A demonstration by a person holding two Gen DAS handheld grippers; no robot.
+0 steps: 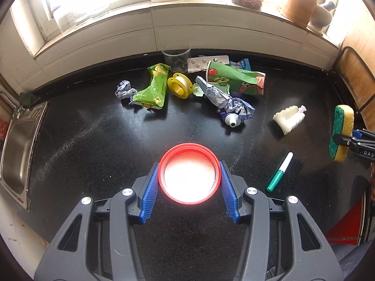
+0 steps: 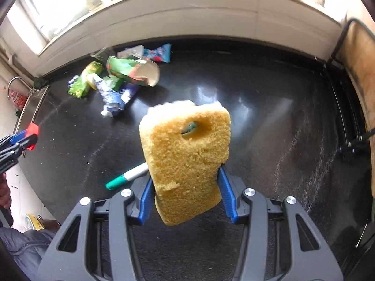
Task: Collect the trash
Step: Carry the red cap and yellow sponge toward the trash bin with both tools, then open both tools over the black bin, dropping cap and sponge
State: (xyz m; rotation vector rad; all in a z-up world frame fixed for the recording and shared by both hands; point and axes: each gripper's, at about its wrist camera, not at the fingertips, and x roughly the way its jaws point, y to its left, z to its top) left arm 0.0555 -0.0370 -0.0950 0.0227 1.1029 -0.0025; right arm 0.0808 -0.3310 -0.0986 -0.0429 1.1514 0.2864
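Lid (image 1: pixel 189 173), red-rimmed and round, sits clamped between the blue pads of the left claw (image 1: pixel 189 175), held above the black counter (image 1: pixel 93 152); its glare-lit face is turned toward the camera; just right of that claw and a little ahead, a green-and-white marker (image 1: pixel 279 172) lies on the counter; farther ahead and right lies a white ridged foam piece (image 1: pixel 290 118); straight ahead, near the back wall, the trash is heaped: a squeezed tube (image 1: pixel 232 111) with crumpled foil, a yellow spool (image 1: pixel 180 85), a green pouch (image 1: pixel 153 87), a crushed paper cup (image 1: pixel 234 77), a blister pack of pills (image 1: pixel 208 62) and a clear cup (image 1: pixel 175 57); well left of the claw a steel sink (image 1: pixel 16 154) is set into the counter.

Sponge (image 2: pixel 187 161), yellow with a hole through it, stands gripped between the pads of the right claw (image 2: pixel 186 187), raised off the counter; behind it to the left lies the marker, partly hidden; the trash heap lies far ahead and left.
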